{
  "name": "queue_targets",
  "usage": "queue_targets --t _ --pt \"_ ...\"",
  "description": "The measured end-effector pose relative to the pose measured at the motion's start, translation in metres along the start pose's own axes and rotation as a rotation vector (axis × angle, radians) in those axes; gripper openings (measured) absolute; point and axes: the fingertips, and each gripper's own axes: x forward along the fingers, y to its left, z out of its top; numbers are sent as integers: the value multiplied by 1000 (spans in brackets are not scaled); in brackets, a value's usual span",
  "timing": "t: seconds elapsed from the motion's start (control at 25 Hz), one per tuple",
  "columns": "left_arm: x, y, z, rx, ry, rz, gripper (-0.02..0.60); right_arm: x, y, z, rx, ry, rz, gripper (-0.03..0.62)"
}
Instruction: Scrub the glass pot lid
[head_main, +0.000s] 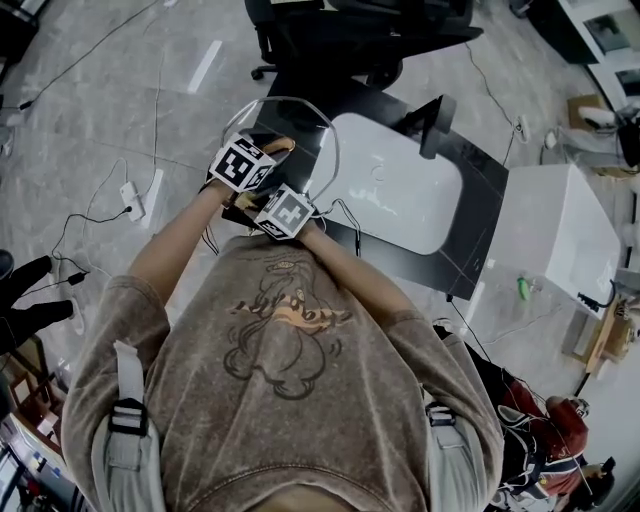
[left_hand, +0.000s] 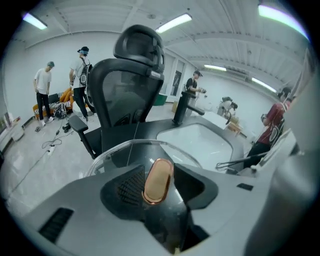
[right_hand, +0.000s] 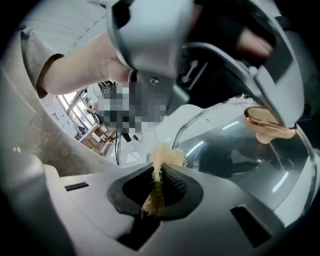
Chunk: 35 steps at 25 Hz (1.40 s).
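Risk one, nearest you: your right hand-held gripper (right_hand: 161, 177) has its jaws almost together on a thin tuft of tan scrubber (right_hand: 165, 158). Little fibre stands proud of the tips, so a hard pass could drag bare jaw over glass or pull the tuft out

Risk two: your left hand-held gripper (left_hand: 157, 187) carries the whole glass pot lid (right_hand: 240, 150) by its copper knob (left_hand: 159, 177) alone, jaws standing wide with the knob clamped between the pads. The knob looks smooth and rounded. Judged: sideways scrubbing pressure could twist it in the pads, and the lid would drop towards the dark worktop (head_main: 485, 205) and white sink (head_main: 392, 190) beneath it

Position: the lid hangs in the air, tilted, knob side towards you, just beyond both grippers and over the sink's left end. The scrubber tuft sits at the lid's near rim, below and left of the knob in the right gripper view; contact with the glass cannot be confirmed

Further off: tap (head_main: 437, 125), then an office chair (head_main: 340, 30)
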Motion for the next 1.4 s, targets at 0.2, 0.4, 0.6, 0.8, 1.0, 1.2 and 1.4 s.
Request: queue_targets --t 0.2,0.4,0.6,0.8,1.0,1.2,1.4 --pt "-35 -3 31 -68 -119 5 25 -46 -5 22 85 -148 15 40" --pt "-80 -11 72 -68 -253 38 18 -127 -22 56 114 -345 -118 40" --pt "-128 -28 113 -23 -446 70 18 -224 -29 90 44 -634 -343 40" --pt "-152 -38 131 55 -615 125 18 -290 -28 105 -84 -868 -587 40" --pt "-161 -32 132 71 -740 174 17 -309 -43 100 -68 -958 -730 40" --pt "-160 -25 129 78 -752 188 17 -310 -59 93 -1 -973 -778 40" --pt "-158 -23 126 67 -748 195 18 -308 -62 92 8 -966 -802 38"
